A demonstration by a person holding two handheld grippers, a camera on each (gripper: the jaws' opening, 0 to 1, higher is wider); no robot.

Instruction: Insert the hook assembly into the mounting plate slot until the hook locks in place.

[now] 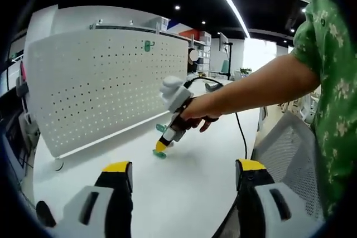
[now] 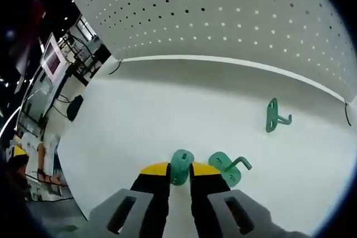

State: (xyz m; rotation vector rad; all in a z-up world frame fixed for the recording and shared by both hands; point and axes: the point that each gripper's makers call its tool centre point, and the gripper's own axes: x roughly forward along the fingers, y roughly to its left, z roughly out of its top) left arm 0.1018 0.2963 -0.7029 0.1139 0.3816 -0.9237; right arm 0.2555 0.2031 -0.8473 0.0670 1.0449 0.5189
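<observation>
A white pegboard mounting plate (image 1: 106, 82) stands on the white table (image 1: 189, 193), and one green hook (image 1: 148, 44) hangs near its top edge. In the left gripper view my left gripper (image 1: 184, 166) is open, its yellow-tipped jaws wide apart over bare table. Ahead of it a hand holds my right gripper (image 1: 163, 144) tip-down on a green hook (image 1: 160, 153) lying on the table. In the right gripper view my right gripper (image 2: 179, 170) is shut on that green hook (image 2: 180, 165). A second hook (image 2: 228, 168) lies just right of it, and a third (image 2: 273, 115) stands nearer the pegboard (image 2: 223, 15).
A person in a green patterned shirt (image 1: 329, 82) stands at the right, with an arm reaching across the table. A grey mesh chair (image 1: 290, 154) is beside the table's right edge. A black cable (image 1: 241, 132) trails over the table. Monitors and cables (image 2: 53, 59) sit beyond the left end.
</observation>
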